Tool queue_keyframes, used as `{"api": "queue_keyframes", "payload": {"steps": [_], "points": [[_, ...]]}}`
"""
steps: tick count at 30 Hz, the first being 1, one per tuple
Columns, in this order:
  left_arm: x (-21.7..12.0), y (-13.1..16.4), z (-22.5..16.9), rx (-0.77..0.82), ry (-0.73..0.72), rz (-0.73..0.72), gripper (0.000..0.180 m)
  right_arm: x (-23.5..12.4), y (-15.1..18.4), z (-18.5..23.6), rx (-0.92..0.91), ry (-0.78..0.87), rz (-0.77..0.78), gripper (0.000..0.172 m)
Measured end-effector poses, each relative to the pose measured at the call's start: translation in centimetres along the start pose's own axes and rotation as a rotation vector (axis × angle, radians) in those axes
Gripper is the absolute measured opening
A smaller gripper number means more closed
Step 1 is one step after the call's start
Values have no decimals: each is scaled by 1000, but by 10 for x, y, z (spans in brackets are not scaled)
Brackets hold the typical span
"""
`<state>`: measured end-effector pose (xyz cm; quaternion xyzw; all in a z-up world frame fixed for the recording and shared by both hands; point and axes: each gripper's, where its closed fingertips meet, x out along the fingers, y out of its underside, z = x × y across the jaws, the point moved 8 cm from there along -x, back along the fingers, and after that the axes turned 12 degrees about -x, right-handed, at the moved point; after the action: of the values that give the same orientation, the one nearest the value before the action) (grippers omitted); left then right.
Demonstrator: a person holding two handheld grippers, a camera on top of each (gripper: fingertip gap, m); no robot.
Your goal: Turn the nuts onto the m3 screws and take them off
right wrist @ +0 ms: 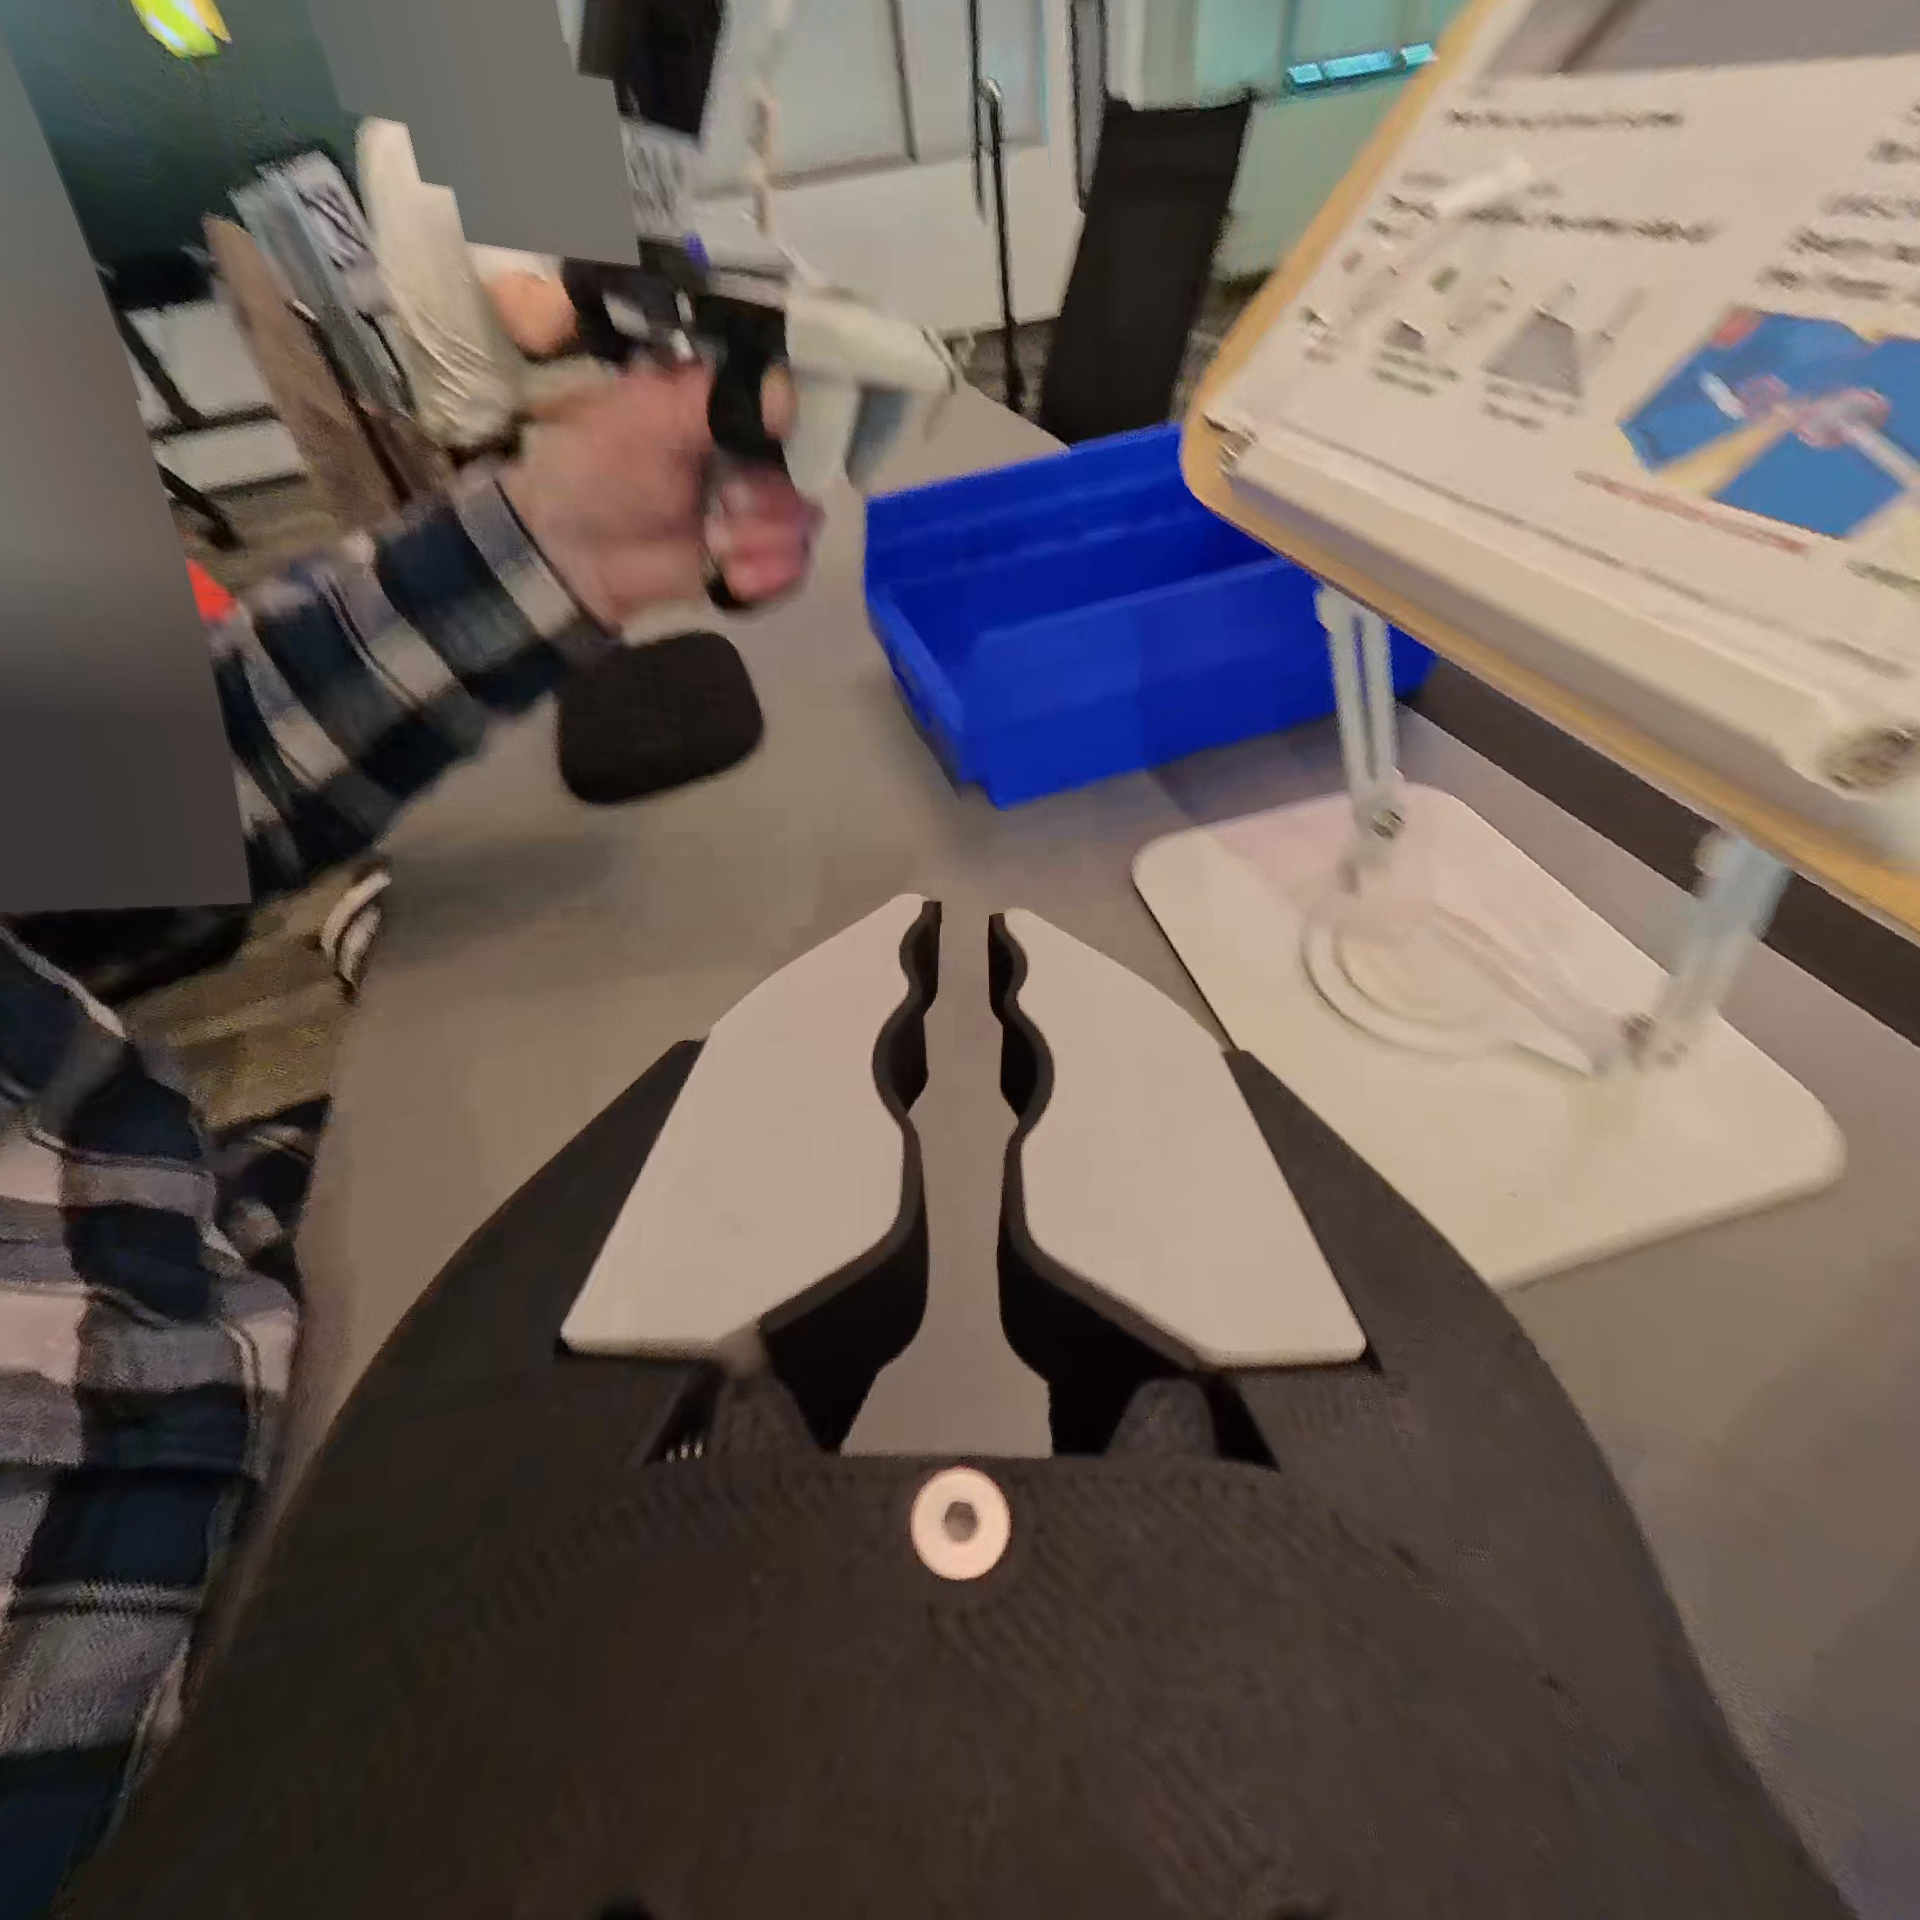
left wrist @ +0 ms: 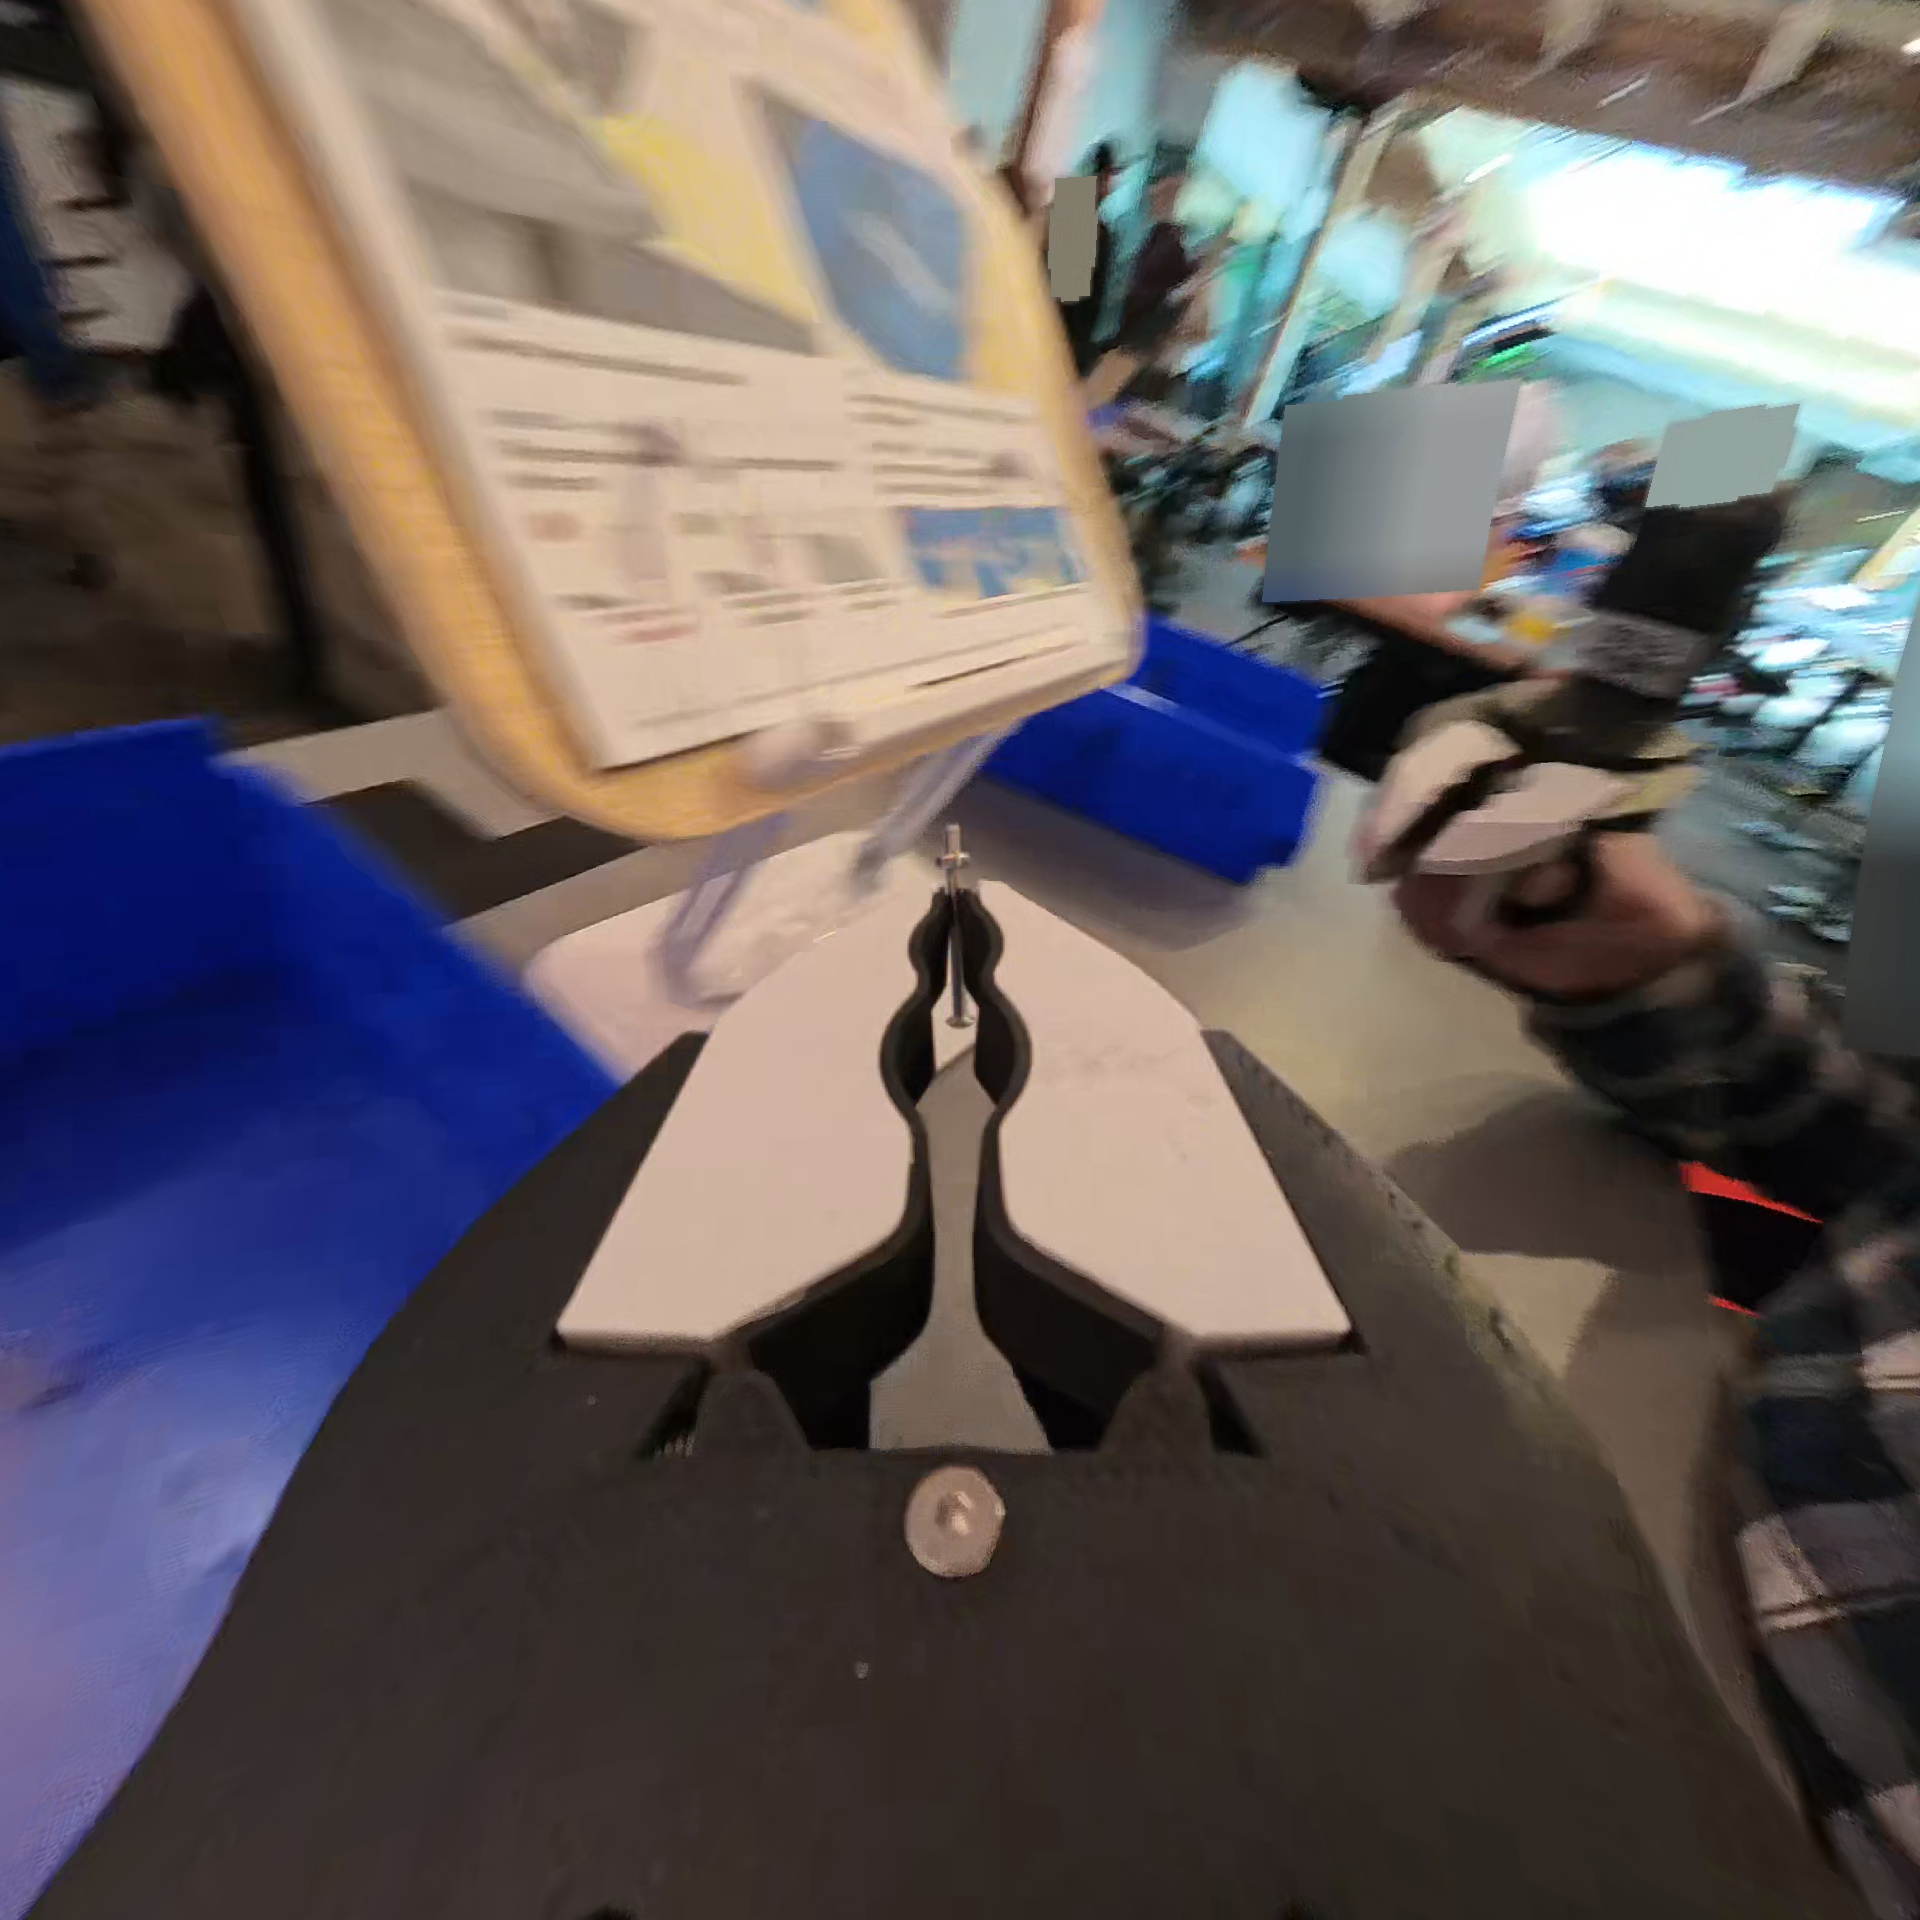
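Note:
My left gripper (left wrist: 954,909) is shut on a thin metal rivet (left wrist: 953,868). Its pin runs back between the pads and its flanged end sticks out past the fingertips. It hovers above the grey table (left wrist: 1299,997), in front of the stand's white base (left wrist: 613,966). My right gripper (right wrist: 964,920) is open by a narrow gap with nothing between its pads, above the bare grey table (right wrist: 727,914). The left gripper (right wrist: 883,353), held in a hand, also shows far off in the right wrist view. The right gripper (left wrist: 1475,790) shows at the right in the left wrist view.
A wooden board with a printed sheet (right wrist: 1610,364) tilts on a stand with a white base (right wrist: 1558,1122). A blue bin (right wrist: 1091,644) stands behind it and another blue bin (left wrist: 208,1039) lies close on my left. A black pad (right wrist: 655,717) lies on the table. Plaid sleeves are at the edges.

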<state>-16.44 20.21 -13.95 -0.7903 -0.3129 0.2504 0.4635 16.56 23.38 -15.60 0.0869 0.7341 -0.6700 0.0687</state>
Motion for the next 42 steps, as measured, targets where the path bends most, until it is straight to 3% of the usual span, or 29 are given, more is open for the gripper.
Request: {"api": "queue_keyframes", "payload": {"steps": [6, 10, 12, 17, 23, 26, 29, 32, 37, 42], "points": [[82, 58, -71, -46, 439, -53, 1, 30, -20, 1, 15, -53, -213, 21], [108, 73, -86, -86, 546, -76, 1, 33, -23, -4, 34, -87, -264, 28], [111, 74, -89, -109, 590, -108, 1, 34, -20, -5, 45, -119, -243, 18], [116, 75, -89, -107, 604, -126, 2, 35, -16, -5, 69, -144, -249, 6], [117, 73, -89, -91, 612, -130, 2, 32, -16, -8, 74, -147, -256, 5], [115, 71, -87, -72, 586, -116, 28, 27, -18, -13, 81, -137, -279, 5], [118, 75, -89, -18, 542, -48, 39, 23, -18, -14, 56, -166, -270, 5], [125, 81, -96, 13, 534, -2, 37, 24, -17, -12, 45, -186, -257, 5], [129, 87, -97, 14, 549, 36, 5, 24, -10, -9, 42, -197, -245, 5], [130, 88, -97, 47, 523, 43, 4, 24, -7, -7, 31, -194, -254, 5]]}}
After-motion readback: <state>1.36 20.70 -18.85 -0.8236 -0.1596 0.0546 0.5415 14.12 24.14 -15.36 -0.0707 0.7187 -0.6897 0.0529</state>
